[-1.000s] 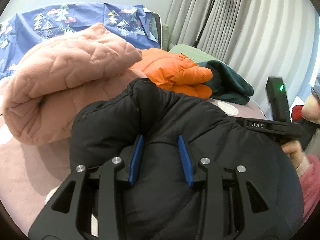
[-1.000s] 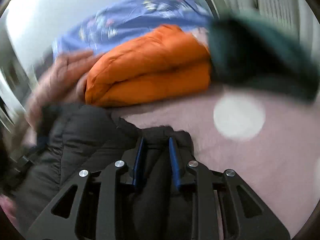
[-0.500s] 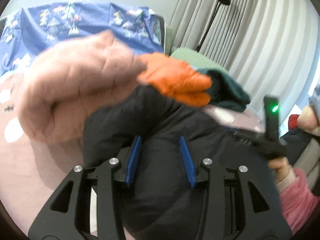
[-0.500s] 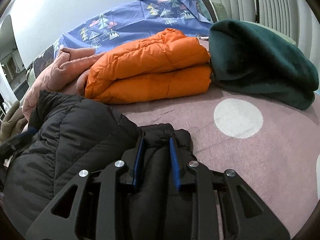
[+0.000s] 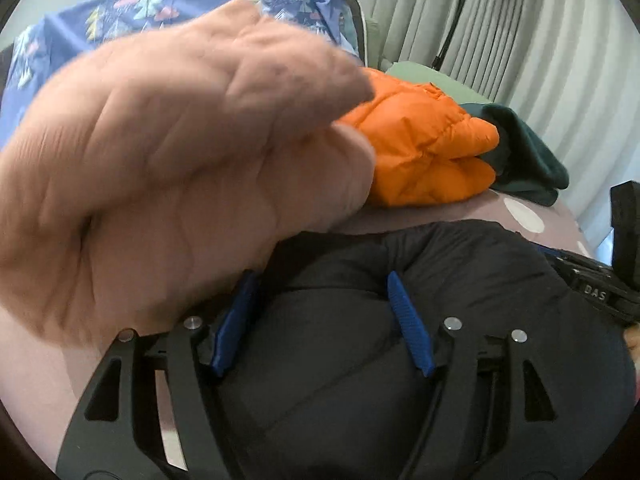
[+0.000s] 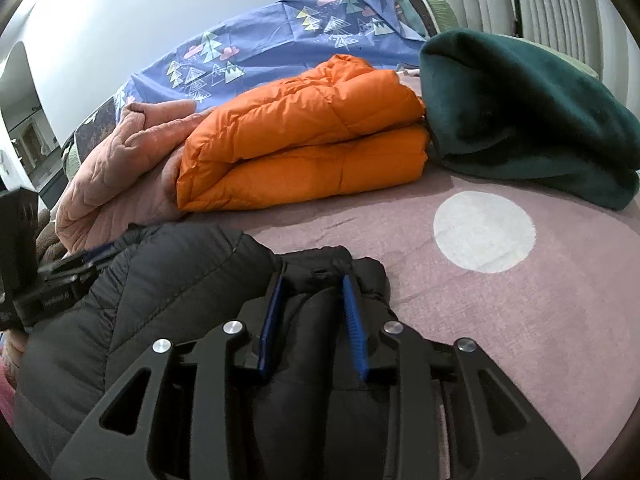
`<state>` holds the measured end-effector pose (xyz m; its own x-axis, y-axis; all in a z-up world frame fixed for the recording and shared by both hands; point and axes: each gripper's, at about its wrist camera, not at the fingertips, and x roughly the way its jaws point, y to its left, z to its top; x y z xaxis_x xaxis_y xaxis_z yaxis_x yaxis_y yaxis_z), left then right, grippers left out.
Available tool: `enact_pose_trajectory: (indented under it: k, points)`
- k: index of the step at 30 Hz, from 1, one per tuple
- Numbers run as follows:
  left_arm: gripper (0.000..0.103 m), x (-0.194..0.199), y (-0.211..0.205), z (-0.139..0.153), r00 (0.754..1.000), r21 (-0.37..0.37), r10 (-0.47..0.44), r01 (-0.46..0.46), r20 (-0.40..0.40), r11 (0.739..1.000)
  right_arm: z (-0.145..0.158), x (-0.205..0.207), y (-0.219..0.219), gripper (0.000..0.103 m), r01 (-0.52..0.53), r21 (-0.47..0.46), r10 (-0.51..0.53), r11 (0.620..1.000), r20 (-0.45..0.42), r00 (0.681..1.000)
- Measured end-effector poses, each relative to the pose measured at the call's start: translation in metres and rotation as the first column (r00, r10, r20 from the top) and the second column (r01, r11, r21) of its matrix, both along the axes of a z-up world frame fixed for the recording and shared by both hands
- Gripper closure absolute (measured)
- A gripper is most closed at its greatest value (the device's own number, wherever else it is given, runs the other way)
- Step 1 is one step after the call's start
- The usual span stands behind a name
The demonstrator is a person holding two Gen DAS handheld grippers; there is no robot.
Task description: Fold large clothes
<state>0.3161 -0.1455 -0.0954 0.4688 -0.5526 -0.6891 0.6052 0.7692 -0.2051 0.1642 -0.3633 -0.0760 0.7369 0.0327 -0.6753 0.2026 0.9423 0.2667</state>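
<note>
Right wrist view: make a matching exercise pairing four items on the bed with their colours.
Things:
1. puffer jacket between the right claw's pads
2. folded down jacket
3. fleece bundle
4. quilted garment

Colours:
A. dark green
B. pink
C. black
D. orange

Pairs: 1-C (black jacket), 2-D, 3-A, 4-B.

Left wrist view: looks forward and down, close over the black puffy quilted jacket [image 5: 400, 360]. Right wrist view: same tilt, close over that jacket's other side. Both share the folded orange down jacket [image 5: 424, 148] and dark green fleece bundle [image 6: 520, 112] beyond.
</note>
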Motion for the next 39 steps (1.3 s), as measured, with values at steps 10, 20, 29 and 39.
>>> enact_pose_trajectory:
  k: [10, 20, 29, 39]
  points:
    - [0.034, -0.002, -0.004, 0.002, 1.000, 0.061, 0.013, -0.014, 0.018, 0.998, -0.001, 0.001, 0.002, 0.072, 0.001, 0.000, -0.001, 1.000, -0.008, 1.000]
    - [0.031, -0.092, 0.056, 0.071, 0.998, 0.009, 0.028, -0.029, 0.062, 1.000, -0.001, 0.002, 0.002, 0.072, -0.001, 0.005, 0.001, 1.000, 0.000, 1.000]
    - [0.023, -0.258, 0.066, 0.061, 0.967, 0.054, -0.234, 0.229, 0.099, 0.972, -0.002, 0.000, 0.000, 0.072, -0.002, 0.018, 0.002, 1.000, 0.006, 1.000]
    - [0.023, -0.261, -0.003, 0.021, 0.970, 0.311, 0.009, -0.086, 0.241, 0.947, -0.003, -0.001, -0.004, 0.072, -0.004, 0.038, 0.004, 0.999, 0.010, 1.000]
